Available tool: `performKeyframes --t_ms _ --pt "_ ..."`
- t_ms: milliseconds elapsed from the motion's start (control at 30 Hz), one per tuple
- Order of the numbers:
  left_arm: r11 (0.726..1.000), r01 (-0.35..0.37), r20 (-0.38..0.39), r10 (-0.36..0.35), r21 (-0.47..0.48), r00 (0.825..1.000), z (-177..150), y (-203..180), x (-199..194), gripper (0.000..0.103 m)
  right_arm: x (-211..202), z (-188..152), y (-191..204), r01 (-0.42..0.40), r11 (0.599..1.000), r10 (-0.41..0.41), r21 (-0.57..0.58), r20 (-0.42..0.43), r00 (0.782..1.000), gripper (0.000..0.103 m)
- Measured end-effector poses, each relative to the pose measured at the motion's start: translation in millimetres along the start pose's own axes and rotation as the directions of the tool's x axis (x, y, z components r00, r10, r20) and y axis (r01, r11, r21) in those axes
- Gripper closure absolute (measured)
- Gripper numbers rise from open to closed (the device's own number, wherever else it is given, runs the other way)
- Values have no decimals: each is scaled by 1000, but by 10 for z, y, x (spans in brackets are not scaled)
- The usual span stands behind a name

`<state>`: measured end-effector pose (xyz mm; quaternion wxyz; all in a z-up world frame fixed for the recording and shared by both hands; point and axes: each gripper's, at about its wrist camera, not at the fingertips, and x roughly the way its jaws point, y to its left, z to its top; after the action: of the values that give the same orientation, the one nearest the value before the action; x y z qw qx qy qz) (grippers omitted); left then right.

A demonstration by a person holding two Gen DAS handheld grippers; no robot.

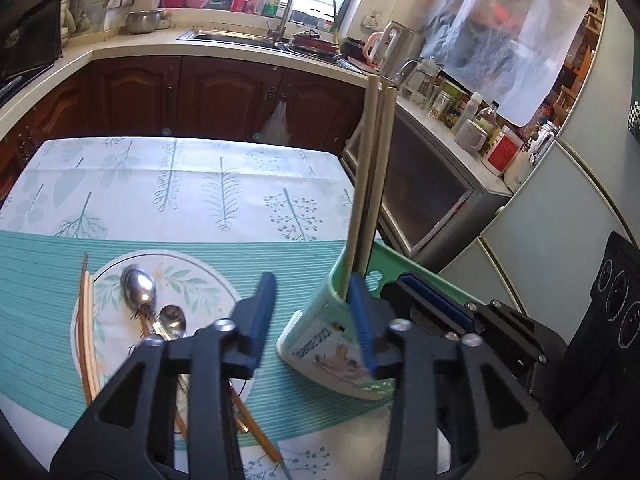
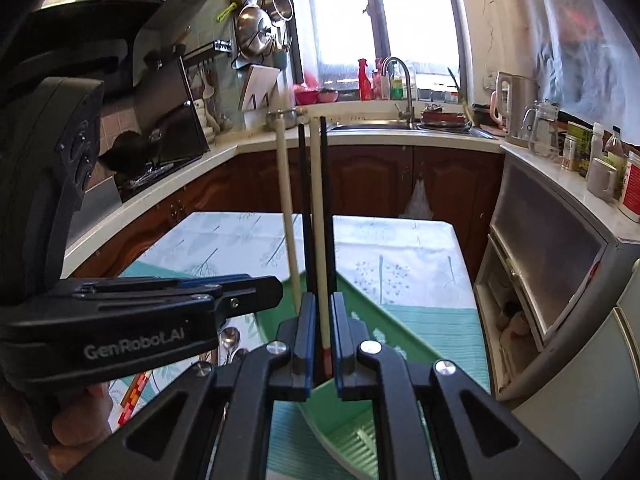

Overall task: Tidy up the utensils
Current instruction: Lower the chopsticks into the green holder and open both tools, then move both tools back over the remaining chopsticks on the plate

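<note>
In the left wrist view a green utensil holder stands on the teal placemat, with two cream chopsticks upright in it. My left gripper is open beside it, its right finger against the holder's rim. A plate to the left carries two metal spoons and chopsticks lie at its left edge. In the right wrist view my right gripper is nearly shut around chopsticks, cream and black, standing over the green holder. The left gripper's body is at the left.
The table carries a leaf-print cloth. Behind it are brown cabinets, a sink with a tap, and a counter with jars and a mug at the right. A grey cabinet and fridge stand to the right.
</note>
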<state>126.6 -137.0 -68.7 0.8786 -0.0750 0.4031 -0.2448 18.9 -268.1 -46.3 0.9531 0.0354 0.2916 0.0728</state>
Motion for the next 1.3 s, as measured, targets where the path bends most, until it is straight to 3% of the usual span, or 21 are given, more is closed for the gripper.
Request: performKeyframes --t_ms 233,467,633,767,933,1100,1300 --pt "998 -35 -43 33 -47 999 -143 200 -236 58 -164 -13 123 -1 1000 1 11 2 1000 89" --pt "989 -133 -110 125 -70 986 -414 525 -451 58 -373 -83 265 -19 999 18 29 37 999 88" --pt "960 -272 -159 259 -71 953 -599 804 -526 58 -412 -196 409 -58 997 58 41 15 998 82" --pt "943 -318 -196 295 -100 935 -730 1029 -572 58 -344 -322 586 -92 995 93 40 -36 995 81" --pt "918 -393 -215 376 -45 902 -867 1167 -572 58 -289 -462 828 -111 994 111 0 -87 990 81" --pt "915 -399 -248 373 -63 894 -941 1328 -576 58 -222 -486 1006 -103 994 98 -31 -134 986 74" --pt "907 -415 -280 380 -76 882 -995 1562 -557 58 -81 -495 1221 -128 990 113 -67 -199 974 74"
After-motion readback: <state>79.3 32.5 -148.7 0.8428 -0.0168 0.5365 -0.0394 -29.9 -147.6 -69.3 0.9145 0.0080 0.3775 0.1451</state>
